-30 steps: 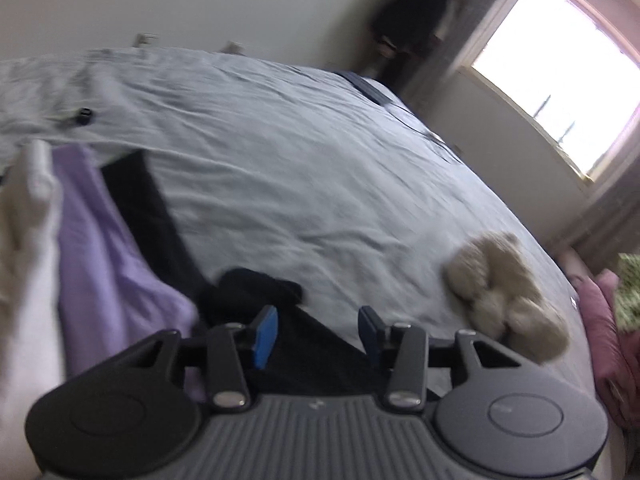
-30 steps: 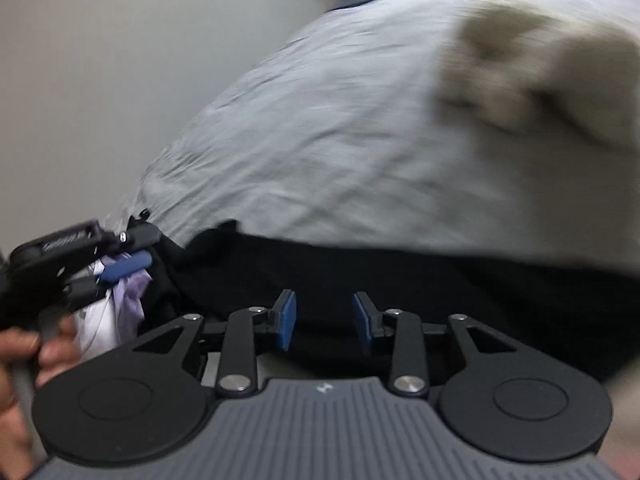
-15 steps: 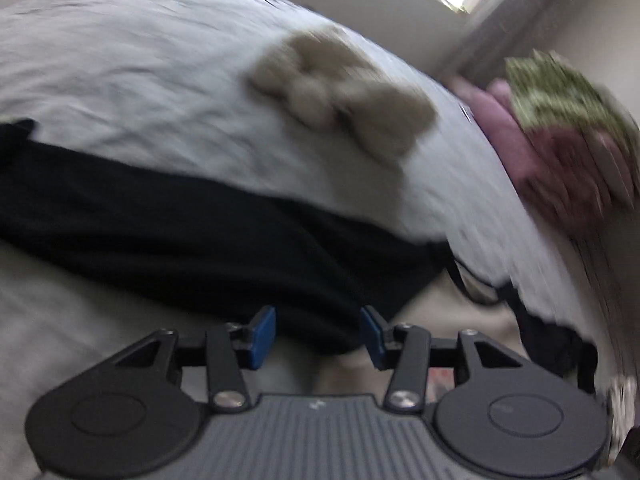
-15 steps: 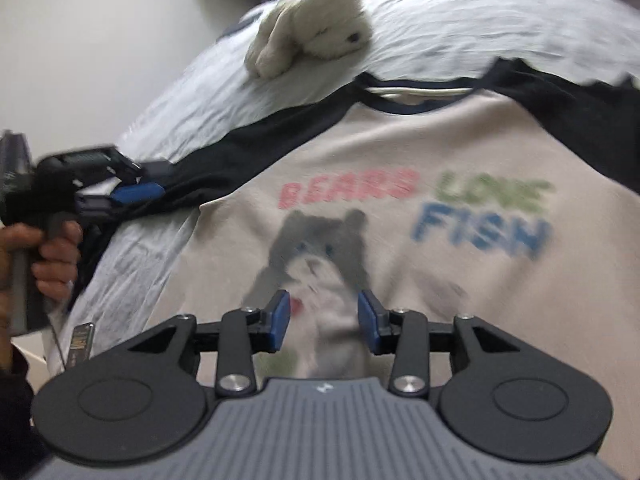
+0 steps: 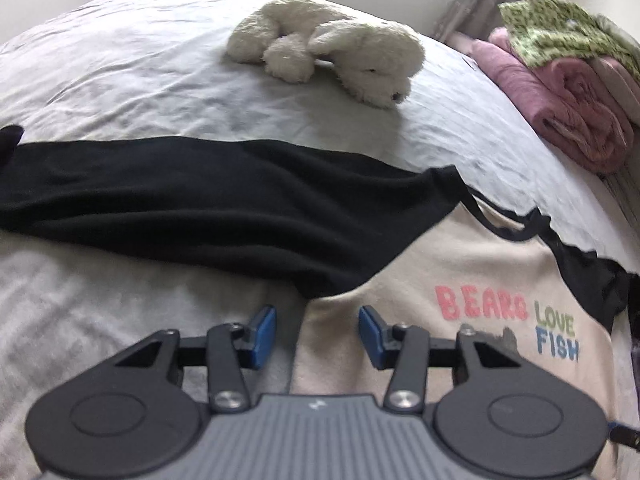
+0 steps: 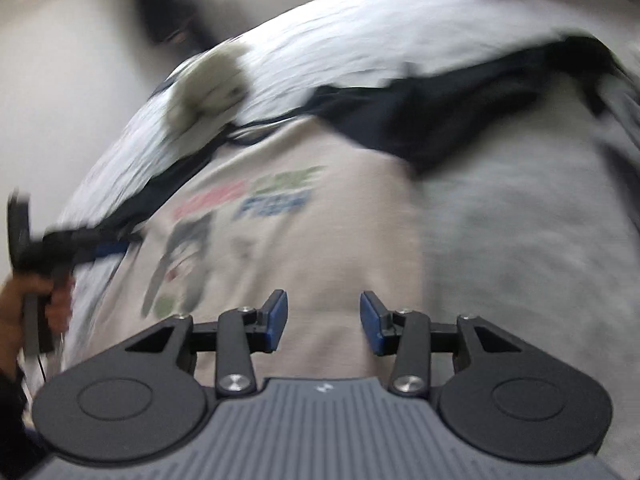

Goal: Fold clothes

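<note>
White bedding held a beige shirt with black sleeves, spread flat, a plush dog beyond it. Left gripper and right gripper hung above the shirt, jaws closing, empty.

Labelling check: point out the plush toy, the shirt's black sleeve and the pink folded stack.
plush toy [image 5: 328,42], left wrist view, on its white body.
black sleeve [image 5: 200,196], left wrist view, mid-sleeve.
pink folded stack [image 5: 560,96], left wrist view, on the folded pink cloth's front.
</note>
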Tool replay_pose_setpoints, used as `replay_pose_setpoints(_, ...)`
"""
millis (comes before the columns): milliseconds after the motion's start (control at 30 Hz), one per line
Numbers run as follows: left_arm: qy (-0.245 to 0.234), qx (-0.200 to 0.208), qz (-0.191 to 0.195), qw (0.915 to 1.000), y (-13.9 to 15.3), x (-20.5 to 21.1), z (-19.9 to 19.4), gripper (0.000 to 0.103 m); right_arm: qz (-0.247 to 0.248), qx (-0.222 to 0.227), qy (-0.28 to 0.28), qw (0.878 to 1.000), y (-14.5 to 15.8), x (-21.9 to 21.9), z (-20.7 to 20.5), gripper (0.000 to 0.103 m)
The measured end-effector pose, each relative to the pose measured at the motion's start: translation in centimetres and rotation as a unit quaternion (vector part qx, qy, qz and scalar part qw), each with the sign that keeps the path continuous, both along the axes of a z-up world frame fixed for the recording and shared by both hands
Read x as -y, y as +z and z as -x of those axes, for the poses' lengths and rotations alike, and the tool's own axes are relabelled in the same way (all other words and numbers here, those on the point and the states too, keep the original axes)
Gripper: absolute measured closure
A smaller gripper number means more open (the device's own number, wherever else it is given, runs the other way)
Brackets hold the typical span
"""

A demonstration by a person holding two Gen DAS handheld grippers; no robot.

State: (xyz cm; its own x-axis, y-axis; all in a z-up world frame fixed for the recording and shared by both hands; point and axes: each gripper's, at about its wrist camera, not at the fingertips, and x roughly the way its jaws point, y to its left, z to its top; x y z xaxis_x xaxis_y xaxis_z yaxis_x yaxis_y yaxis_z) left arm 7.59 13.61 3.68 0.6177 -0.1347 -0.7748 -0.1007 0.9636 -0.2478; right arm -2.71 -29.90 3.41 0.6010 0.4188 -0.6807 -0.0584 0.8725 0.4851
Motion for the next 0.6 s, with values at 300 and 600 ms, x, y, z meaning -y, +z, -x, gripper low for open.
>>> replay_pose_setpoints(300,0.01,-0.006,-0.018,0.9998,-0.4,0.1,-0.2,0.091,0.094,-0.035,0.045,0.994,0.1,-1.6,1.6,0.103)
replay_pose_setpoints(600,0.024,0.0,-0.005,0.9997,0.0,0.2,-0.1,0.093,0.038,0.021,-0.118,0.992,1.8,5.3,-3.5,0.059)
